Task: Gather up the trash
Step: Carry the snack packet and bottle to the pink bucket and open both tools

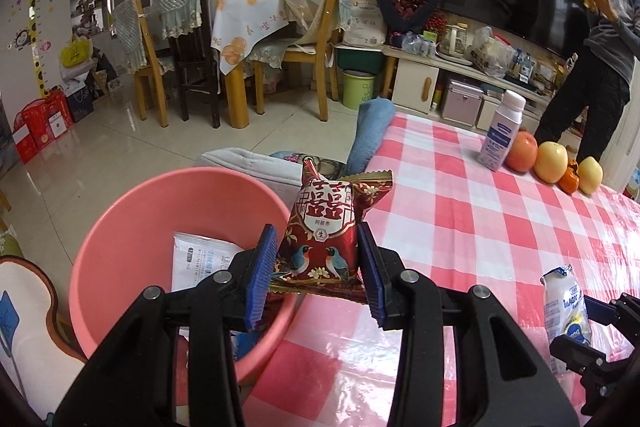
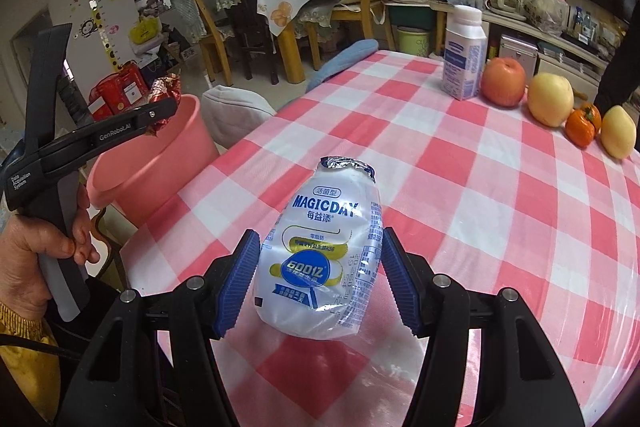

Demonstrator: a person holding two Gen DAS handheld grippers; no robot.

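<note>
We note pink bin (image 1: 132,227) off the tabletop's left edge, white packet (image 1: 200,259) inside, our left gripper (image 1: 316,267) clamped on red snack pouch (image 1: 324,231) over the bin's rim, our right gripper (image 2: 316,279) part-open, gripping white drink bottle (image 2: 328,251) above checked tablecloth (image 2: 480,211), fruit row (image 2: 548,99) near far right edge.

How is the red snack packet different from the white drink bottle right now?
The red snack packet is a flat printed pouch; the white drink bottle is rounded, with crumpled foil on top. The packet hangs at the pink bin; the bottle is over the checked tablecloth. Each is gripped: left gripper, right gripper.
</note>
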